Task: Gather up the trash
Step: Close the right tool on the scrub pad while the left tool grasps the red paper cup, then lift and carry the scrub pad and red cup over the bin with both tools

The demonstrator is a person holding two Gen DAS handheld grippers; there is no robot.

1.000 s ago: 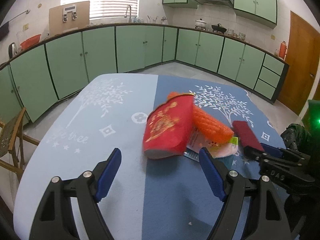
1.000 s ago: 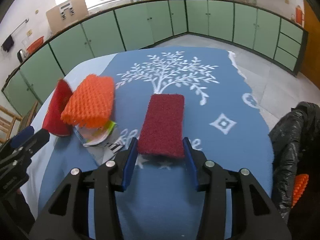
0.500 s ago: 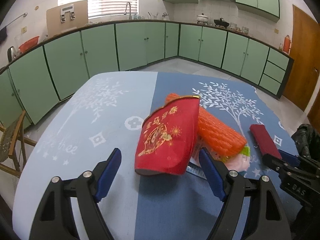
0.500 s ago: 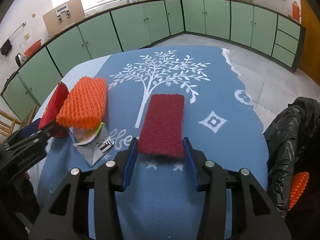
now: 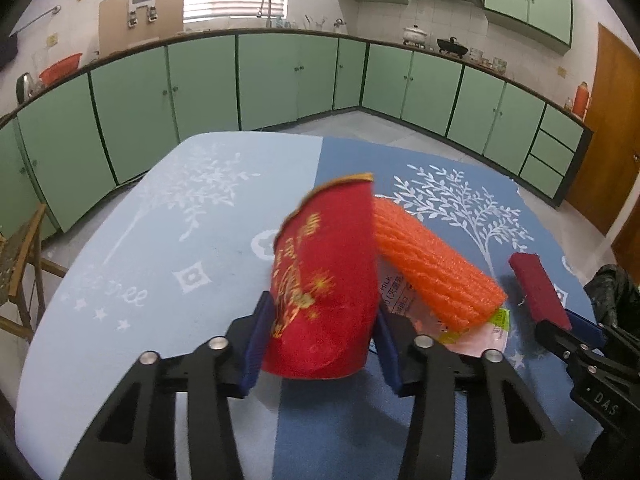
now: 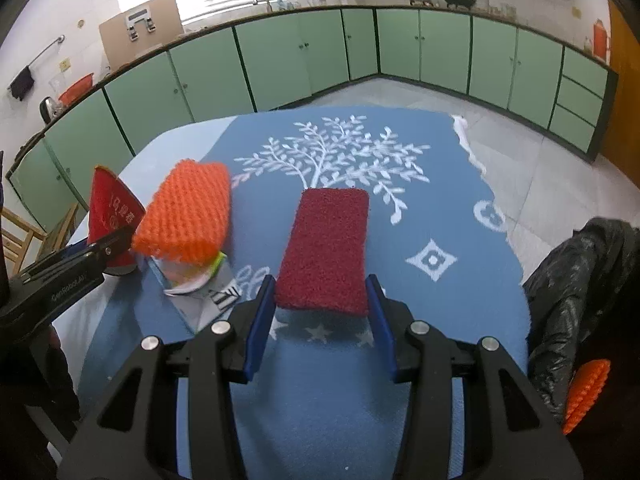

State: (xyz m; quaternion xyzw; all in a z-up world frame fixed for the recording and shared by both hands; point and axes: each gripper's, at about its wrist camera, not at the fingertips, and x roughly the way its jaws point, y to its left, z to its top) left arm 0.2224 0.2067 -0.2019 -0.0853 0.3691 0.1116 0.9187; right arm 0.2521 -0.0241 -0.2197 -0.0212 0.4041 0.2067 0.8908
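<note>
In the left wrist view, my left gripper (image 5: 322,344) is shut on a red paper packet (image 5: 324,276) with gold print, which tilts up off the blue tablecloth (image 5: 168,264). Just right of it lies an orange foam net (image 5: 436,272) on a pink-and-white wrapper (image 5: 476,334). My right gripper (image 6: 320,320) is shut on the near end of a dark red scouring pad (image 6: 324,252). The right wrist view also shows the foam net (image 6: 188,212), the wrapper (image 6: 196,280) and the red packet (image 6: 112,216) in the left gripper (image 6: 110,244).
A black trash bag (image 6: 580,300) hangs open beside the table's right edge, with an orange foam piece (image 6: 588,392) inside. A wooden chair (image 5: 20,272) stands at the table's left. Green cabinets (image 5: 280,76) line the far walls.
My left gripper went from wide open to shut on the red packet, which now tips up. The right gripper has kept its hold on the scouring pad and drifted a little.
</note>
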